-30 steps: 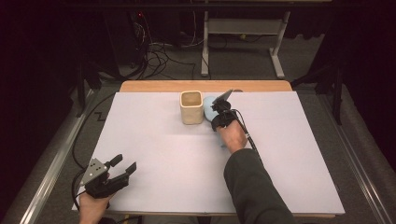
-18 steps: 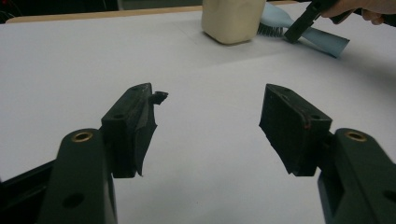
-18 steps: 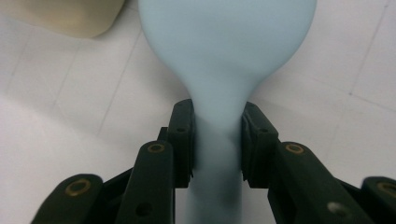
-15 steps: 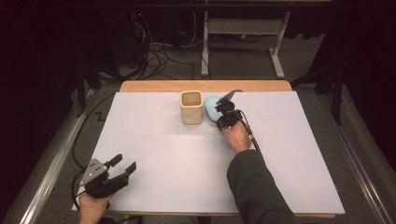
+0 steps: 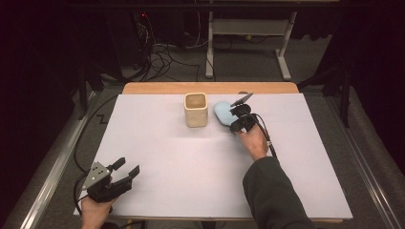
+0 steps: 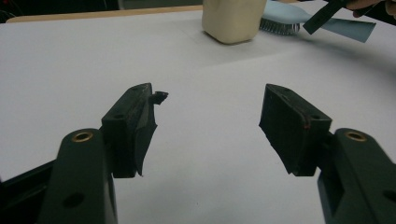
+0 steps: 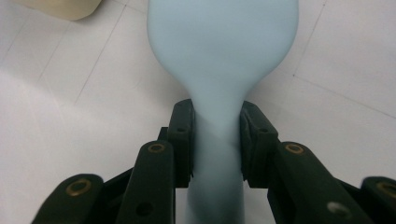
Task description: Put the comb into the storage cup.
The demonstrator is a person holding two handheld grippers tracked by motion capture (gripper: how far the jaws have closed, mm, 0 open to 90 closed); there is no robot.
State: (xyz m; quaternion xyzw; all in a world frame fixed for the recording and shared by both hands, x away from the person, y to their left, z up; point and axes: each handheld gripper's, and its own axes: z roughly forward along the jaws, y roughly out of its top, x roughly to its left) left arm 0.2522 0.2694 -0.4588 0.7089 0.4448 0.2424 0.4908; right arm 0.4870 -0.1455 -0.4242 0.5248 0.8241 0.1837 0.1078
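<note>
No readable text, label, brand, number or sign found on any surface shown, nothing legible to be reported

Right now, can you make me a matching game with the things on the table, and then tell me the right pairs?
Things:
1. brush
2. cup
3. left hand-held gripper
4. right hand-held gripper

States:
A. open, with nothing between its jaws
B. cream-coloured, standing upright
C. light blue, gripped by its handle
D. shut on a handle

Right pairs: 1-C, 2-B, 3-A, 4-D
</note>
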